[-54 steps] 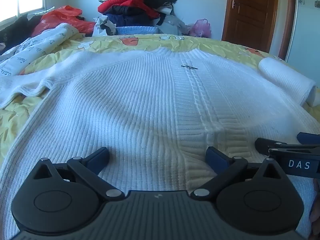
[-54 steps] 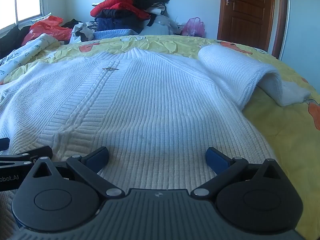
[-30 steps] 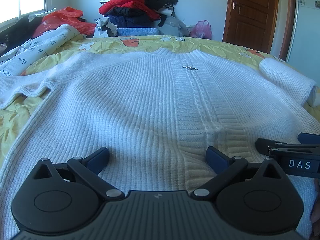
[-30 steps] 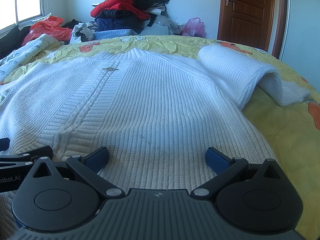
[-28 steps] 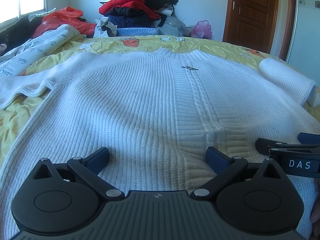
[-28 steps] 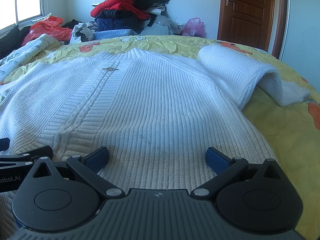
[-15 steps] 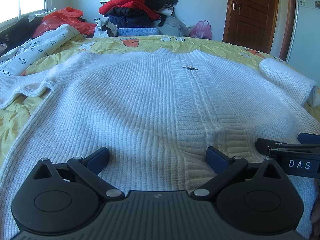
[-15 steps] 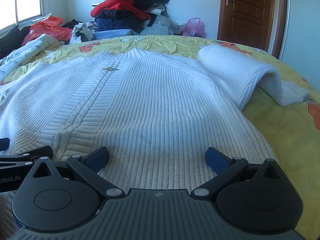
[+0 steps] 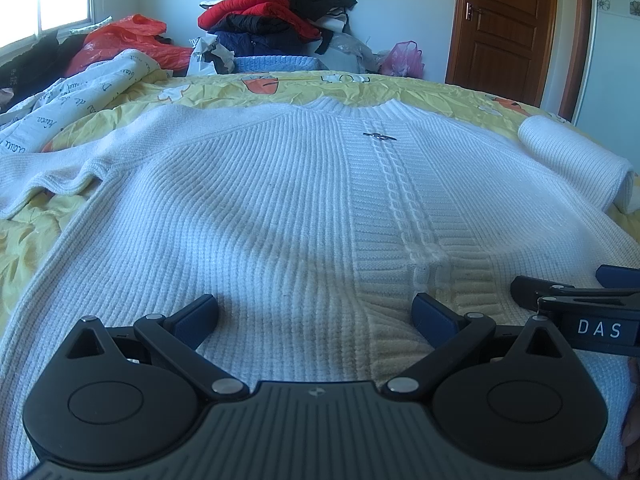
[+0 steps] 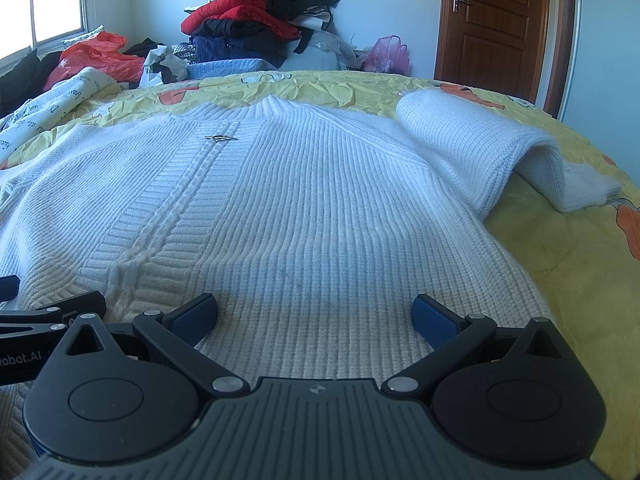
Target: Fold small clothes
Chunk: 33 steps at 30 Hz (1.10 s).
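sweater flat, fold barely begun
left wrist: left gripper (image 9: 314, 314) spread over the hem of the white sweater (image 9: 280, 208), lying flat on the bed; right wrist: right gripper (image 10: 314, 314) spread too, only right sleeve (image 10: 476, 152) folded.

The left gripper (image 9: 314, 314) sits slightly lower and closer over the white sweater (image 9: 280, 216) toward 6 o'clock; since a second ago nothing else differs.
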Tool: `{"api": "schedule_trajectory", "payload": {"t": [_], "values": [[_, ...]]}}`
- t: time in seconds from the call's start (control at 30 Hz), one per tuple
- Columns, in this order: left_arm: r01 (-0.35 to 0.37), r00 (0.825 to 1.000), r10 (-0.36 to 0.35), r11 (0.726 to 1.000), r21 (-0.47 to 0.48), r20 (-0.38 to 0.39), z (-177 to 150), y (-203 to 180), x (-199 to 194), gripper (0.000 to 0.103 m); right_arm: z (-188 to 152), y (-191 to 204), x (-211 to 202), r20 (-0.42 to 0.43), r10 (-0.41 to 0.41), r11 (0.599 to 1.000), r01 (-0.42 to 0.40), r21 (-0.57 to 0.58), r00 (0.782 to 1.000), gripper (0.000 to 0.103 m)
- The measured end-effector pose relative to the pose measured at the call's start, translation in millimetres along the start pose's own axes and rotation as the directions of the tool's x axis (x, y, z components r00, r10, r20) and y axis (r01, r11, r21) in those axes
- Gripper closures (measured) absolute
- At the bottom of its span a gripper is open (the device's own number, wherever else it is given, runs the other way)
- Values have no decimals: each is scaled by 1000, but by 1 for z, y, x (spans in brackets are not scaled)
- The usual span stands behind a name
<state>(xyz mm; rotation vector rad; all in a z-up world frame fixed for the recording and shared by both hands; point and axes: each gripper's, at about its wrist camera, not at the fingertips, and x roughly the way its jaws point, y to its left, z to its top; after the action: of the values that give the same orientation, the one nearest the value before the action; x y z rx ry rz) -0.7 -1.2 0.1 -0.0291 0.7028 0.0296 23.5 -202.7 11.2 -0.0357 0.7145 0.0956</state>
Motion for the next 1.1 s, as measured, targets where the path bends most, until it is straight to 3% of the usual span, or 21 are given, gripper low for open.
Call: {"api": "schedule_trajectory", "payload": {"t": [1.1], "values": [[-5, 1000, 5, 1000, 3, -1, 0, 0, -3, 0, 1, 1, 2, 0, -1, 1000, 1, -1, 1000, 0]]}}
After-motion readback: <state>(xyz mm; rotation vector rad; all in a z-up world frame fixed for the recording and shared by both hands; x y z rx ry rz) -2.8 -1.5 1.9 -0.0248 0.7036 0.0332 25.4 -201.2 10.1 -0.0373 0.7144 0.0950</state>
